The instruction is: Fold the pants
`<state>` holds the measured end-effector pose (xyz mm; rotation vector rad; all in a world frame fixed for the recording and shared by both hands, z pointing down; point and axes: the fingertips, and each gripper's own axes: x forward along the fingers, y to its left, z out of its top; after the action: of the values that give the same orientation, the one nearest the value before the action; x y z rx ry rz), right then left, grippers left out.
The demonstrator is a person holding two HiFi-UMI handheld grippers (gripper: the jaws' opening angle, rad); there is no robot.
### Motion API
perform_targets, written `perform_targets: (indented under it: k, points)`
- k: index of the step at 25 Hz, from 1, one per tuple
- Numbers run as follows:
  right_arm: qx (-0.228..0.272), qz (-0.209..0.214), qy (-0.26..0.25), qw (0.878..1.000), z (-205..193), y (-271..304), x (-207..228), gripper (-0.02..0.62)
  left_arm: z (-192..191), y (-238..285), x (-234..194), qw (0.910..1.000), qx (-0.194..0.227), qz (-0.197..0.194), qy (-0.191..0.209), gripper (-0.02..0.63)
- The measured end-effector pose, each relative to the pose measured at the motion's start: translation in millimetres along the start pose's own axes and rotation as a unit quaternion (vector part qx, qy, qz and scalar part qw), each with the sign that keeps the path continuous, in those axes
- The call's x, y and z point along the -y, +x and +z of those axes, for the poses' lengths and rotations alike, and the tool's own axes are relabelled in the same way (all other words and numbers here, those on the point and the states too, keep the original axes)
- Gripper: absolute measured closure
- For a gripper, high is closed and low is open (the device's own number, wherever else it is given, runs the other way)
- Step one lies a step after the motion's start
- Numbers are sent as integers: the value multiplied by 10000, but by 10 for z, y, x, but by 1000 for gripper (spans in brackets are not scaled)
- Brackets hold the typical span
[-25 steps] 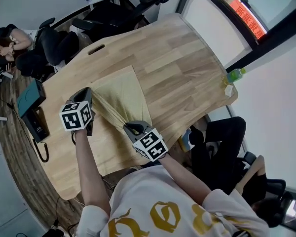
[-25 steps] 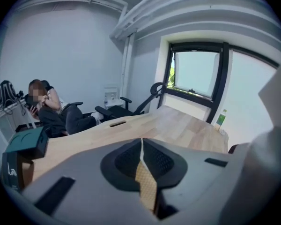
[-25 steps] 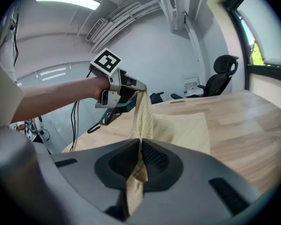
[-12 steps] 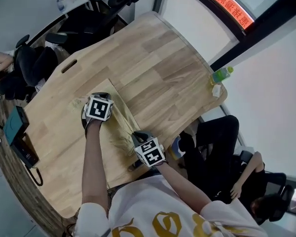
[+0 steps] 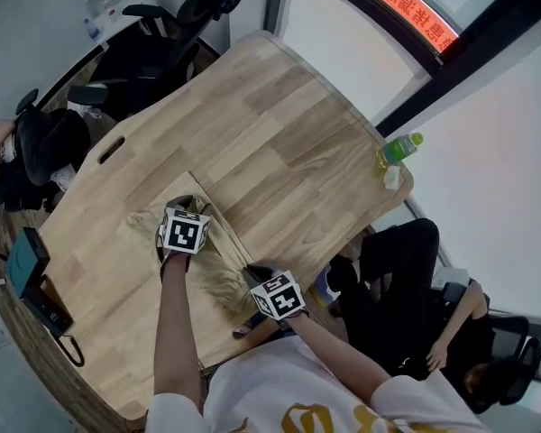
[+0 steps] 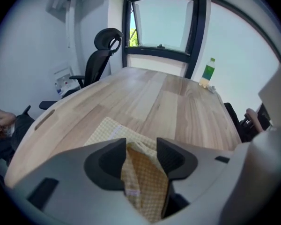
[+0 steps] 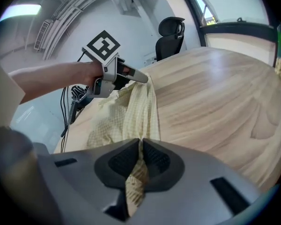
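The pale yellow checked pants [image 5: 218, 271] lie bunched on the wooden table [image 5: 279, 133] near its front edge, with a flat part [image 6: 105, 128] spread beyond my left gripper. My left gripper [image 5: 187, 204] is low over the pants and its jaws are opening. A fold of cloth [image 6: 145, 177] still hangs loosely between them [image 6: 141, 146]. My right gripper [image 5: 252, 270] is at the table's near edge, shut [image 7: 141, 144] on a thin edge of the pants [image 7: 131, 111]. The right gripper view shows the left gripper [image 7: 140, 76] at the cloth's far end.
A green bottle [image 5: 398, 148] stands at the table's right corner [image 6: 209, 71]. Black office chairs [image 5: 189, 25] stand behind the table. A dark phone set [image 5: 27, 273] sits at the left end. A seated person in black [image 5: 415, 278] is just past the right edge.
Both grippers have come down to the table with the pants. The cloth that was stretched between them now lies slack and bunched, and the left gripper sits over the flat part.
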<state>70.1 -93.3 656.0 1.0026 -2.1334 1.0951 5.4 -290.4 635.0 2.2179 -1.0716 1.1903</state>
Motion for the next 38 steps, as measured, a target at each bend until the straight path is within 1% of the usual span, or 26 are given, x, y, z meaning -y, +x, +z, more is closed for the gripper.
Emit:
perform_targets:
  k: [2, 3, 4, 5, 6, 7, 9, 10, 11, 12, 13, 14, 15, 16, 18, 19, 20, 22, 23, 25, 27, 29, 30, 34, 36, 38]
  points:
    - [4, 4, -58, 10000, -36, -10, 0, 572, 8, -138, -76, 9999, 101, 15, -18, 397]
    - [19, -7, -114, 9999, -24, 12, 21, 572, 45, -208, -137, 9997, 239, 16, -49, 391]
    - [50, -14, -165, 9999, 29, 52, 59, 572, 106, -275, -216, 9991, 416, -6, -106, 371]
    - [74, -10, -188, 9998, 103, 87, 94, 572, 157, -343, -293, 9984, 540, -51, -165, 370]
    - [59, 4, -171, 9998, 147, 94, 102, 572, 155, -413, -341, 9983, 537, -116, -185, 370]
    - [5, 17, -131, 9999, 132, 76, 80, 572, 82, -474, -351, 9989, 400, -192, -135, 368]
    - [-101, -4, -77, 9999, 38, 26, 38, 572, -191, -529, -304, 9992, -92, -333, 181, 370]
    - [-120, -34, -66, 9999, 18, 16, 39, 572, -319, -529, -274, 9981, -311, -409, 353, 370]
    - [-127, -59, -59, 9999, 17, 16, 45, 572, -415, -524, -239, 9967, -446, -517, 444, 369]
    - [-134, -68, -62, 9999, 26, 22, 47, 572, -481, -519, -196, 9957, -486, -667, 423, 366]
    - [-147, -60, -75, 9998, 37, 31, 44, 572, -528, -515, -148, 9949, -467, -832, 316, 333]
    - [-162, -43, -93, 9998, 48, 42, 38, 572, -566, -506, -110, 9942, -455, -955, 206, 321]
    - [-172, -29, -108, 9998, 62, 51, 37, 572, -600, -486, -96, 9937, -497, -989, 175, 322]
    - [-175, -25, -113, 9998, 75, 54, 41, 572, -632, -455, -108, 9936, -596, -928, 246, 337]
    - [-176, -42, -90, 9998, 59, 38, 43, 572, -687, -407, -160, 9934, -806, -676, 447, 521]
    - [-182, -48, -79, 9998, 32, 28, 33, 572, -694, -410, -184, 9942, -808, -575, 416, 543]
    - [-185, -46, -84, 9998, 13, 27, 17, 572, -666, -430, -216, 9959, -713, -495, 268, 575]
    - [-165, -32, -120, 9998, 11, 42, -4, 572, -487, -486, -309, 9988, -333, -346, -119, 584]
    - [-152, -23, -126, 9998, 14, 43, -2, 572, -361, -507, -363, 9993, -137, -243, -237, 584]
    - [-147, 27, -89, 9998, 11, 35, 10, 572, -104, -528, -486, 9995, 154, 54, -278, 584]
    - [-178, 123, -19, 9998, 0, 29, 8, 572, 99, -514, -621, 9985, 317, 380, -246, 584]
    - [-219, 200, -2, 9996, -3, 28, 14, 572, 222, -443, -734, 9969, 388, 617, -282, 584]
    - [-233, 221, -19, 9995, 2, 29, 23, 572, 253, -387, -771, 9964, 399, 660, -342, 584]
    - [-216, 240, -25, 9995, 24, 25, 25, 572, 206, -132, -810, 9950, 308, 525, -793, 584]
    - [-197, 240, -4, 9995, 17, 16, 34, 572, 124, -19, -831, 9942, 162, 638, -855, 584]
    - [-200, 259, 13, 9995, 21, 16, 37, 572, 86, 78, -805, 9950, 106, 596, -796, 583]
